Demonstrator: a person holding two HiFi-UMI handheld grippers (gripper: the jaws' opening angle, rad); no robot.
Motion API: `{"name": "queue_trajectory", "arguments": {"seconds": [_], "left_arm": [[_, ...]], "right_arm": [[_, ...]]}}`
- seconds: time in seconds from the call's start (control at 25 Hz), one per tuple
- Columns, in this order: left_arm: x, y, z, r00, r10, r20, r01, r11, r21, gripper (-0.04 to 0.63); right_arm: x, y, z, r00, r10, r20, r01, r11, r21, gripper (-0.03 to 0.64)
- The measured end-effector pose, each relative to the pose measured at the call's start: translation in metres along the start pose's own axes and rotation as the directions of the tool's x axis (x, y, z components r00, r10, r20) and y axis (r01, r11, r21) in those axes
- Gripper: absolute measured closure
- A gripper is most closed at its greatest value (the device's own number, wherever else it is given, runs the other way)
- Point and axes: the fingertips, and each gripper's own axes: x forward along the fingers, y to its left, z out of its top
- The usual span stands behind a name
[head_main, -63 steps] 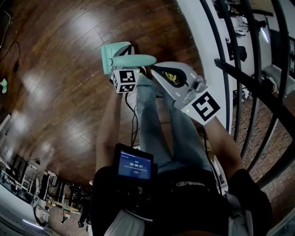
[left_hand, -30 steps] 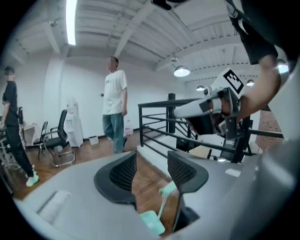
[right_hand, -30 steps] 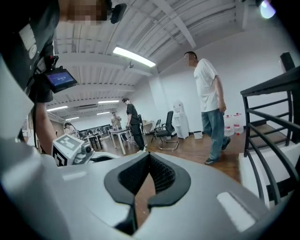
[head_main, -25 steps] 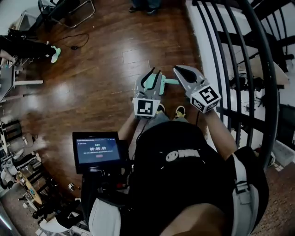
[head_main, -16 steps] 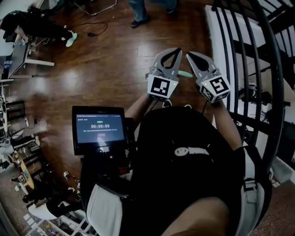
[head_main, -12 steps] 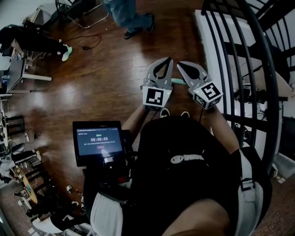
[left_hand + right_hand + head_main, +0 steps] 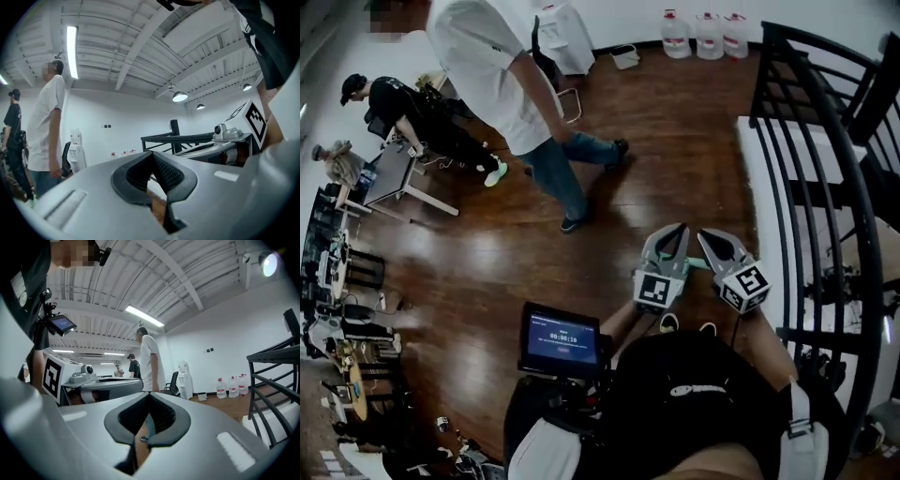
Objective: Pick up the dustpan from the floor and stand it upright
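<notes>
L hand-held gripper [image 7: 679, 228] & R hand-held gripper [image 7: 704, 233] both shut, empty. Teal bit of dustpan [image 7: 698, 263] peeking btwn them, down near floor [image 7: 487, 262]. Prob. done; upright unconfirmed.

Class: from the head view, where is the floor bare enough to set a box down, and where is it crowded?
Bare floor lies between the person in white and the railing, and between that person's feet and the screen. The left edge, round the desk, is crowded.
</notes>
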Motion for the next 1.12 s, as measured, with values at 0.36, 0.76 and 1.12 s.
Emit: {"name": "queue_trajectory", "arguments": {"seconds": [0.36,0.76,1.12], "left_arm": [[0.017,0.025,0.038,0.998,0.063,0.027,-0.062,0.998,-0.014,0.577],[-0.004,0.053,0.051,0.991,0.128,0.034,-0.129,0.991,0.041,0.577],[-0.011,0.073,0.053,0.981,0.186,0.056,-0.188,0.982,0.029,0.577]], "right_arm": [[0.024,-0.013,0.047,0.999,0.046,0.016,-0.045,0.999,-0.025,0.614],[0.052,0.014,0.051,0.992,0.127,0.006,-0.127,0.991,-0.034,0.614],[0.070,0.026,0.048,0.985,0.174,-0.004,-0.174,0.984,-0.044,0.614]]}}
